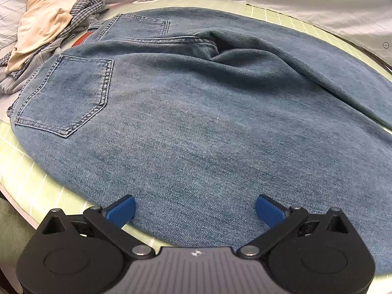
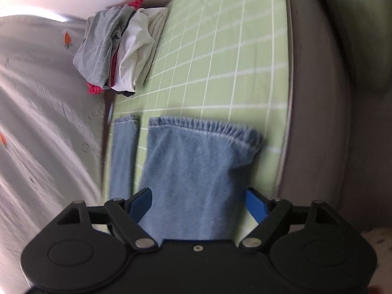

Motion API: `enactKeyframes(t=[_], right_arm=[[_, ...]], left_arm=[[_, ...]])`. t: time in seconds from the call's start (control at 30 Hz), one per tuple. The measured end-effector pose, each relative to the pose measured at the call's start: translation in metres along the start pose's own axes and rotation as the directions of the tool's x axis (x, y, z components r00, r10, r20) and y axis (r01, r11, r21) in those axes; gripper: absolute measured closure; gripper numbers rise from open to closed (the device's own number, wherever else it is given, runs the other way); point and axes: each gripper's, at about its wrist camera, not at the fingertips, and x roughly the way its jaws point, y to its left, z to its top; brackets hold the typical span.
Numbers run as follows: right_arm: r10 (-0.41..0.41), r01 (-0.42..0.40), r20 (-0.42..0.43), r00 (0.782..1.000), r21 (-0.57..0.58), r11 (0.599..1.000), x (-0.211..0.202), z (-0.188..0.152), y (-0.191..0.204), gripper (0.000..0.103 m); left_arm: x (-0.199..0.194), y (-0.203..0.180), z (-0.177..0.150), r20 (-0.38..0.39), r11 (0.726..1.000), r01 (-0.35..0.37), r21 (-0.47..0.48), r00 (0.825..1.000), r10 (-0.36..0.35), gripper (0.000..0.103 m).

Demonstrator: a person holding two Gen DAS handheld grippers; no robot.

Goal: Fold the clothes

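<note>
Blue jeans (image 1: 196, 112) lie spread back side up on a green grid mat (image 1: 27, 183), both back pockets showing at the left. My left gripper (image 1: 195, 210) is open, its blue fingers over the near edge of the seat and thigh, holding nothing. In the right wrist view the two leg ends (image 2: 196, 171) lie on the mat (image 2: 220, 61), the hems pointing away. My right gripper (image 2: 198, 204) is open with the wider leg between its fingers; touching cannot be told.
A heap of clothes, cream and checked (image 1: 46, 34), lies at the jeans' waist end. Another pile, grey, white and red (image 2: 117, 49), lies beyond the leg hems. A pale sheet (image 2: 36, 122) borders the mat. The mat's edge (image 2: 289, 98) drops to a grey surface.
</note>
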Motion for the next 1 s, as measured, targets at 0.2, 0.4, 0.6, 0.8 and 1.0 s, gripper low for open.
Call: enactKeyframes(t=[0.2, 0.4, 0.6, 0.8, 1.0], right_arm=[[0.098, -0.095, -0.017, 0.995, 0.127, 0.987, 0.005, -0.01, -0.012, 0.046], [0.046, -0.034, -0.108, 0.993, 0.113, 0.993, 0.014, -0.03, -0.015, 0.043], [0.084, -0.06, -0.18, 0.98, 0.134, 0.989, 0.034, -0.051, -0.007, 0.033], [0.116, -0.087, -0.213, 0.97, 0.139, 0.986, 0.051, -0.086, 0.002, 0.02], [0.116, -0.098, -0.158, 0.981, 0.12, 0.988, 0.056, -0.107, 0.013, 0.01]], left_arm=[[0.0, 0.001, 0.0, 0.004, 1.0, 0.002, 0.004, 1.0, -0.002, 0.0], [0.0, 0.001, -0.001, 0.009, 1.0, 0.009, 0.015, 1.0, -0.009, 0.0], [0.0, 0.003, 0.0, 0.0, 0.998, 0.035, 0.061, 0.999, -0.035, 0.0], [-0.001, 0.014, 0.0, -0.036, 0.974, 0.136, 0.18, 0.991, -0.131, 0.0], [-0.008, 0.059, 0.003, -0.032, 0.942, 0.326, 0.079, 0.945, -0.325, 0.0]])
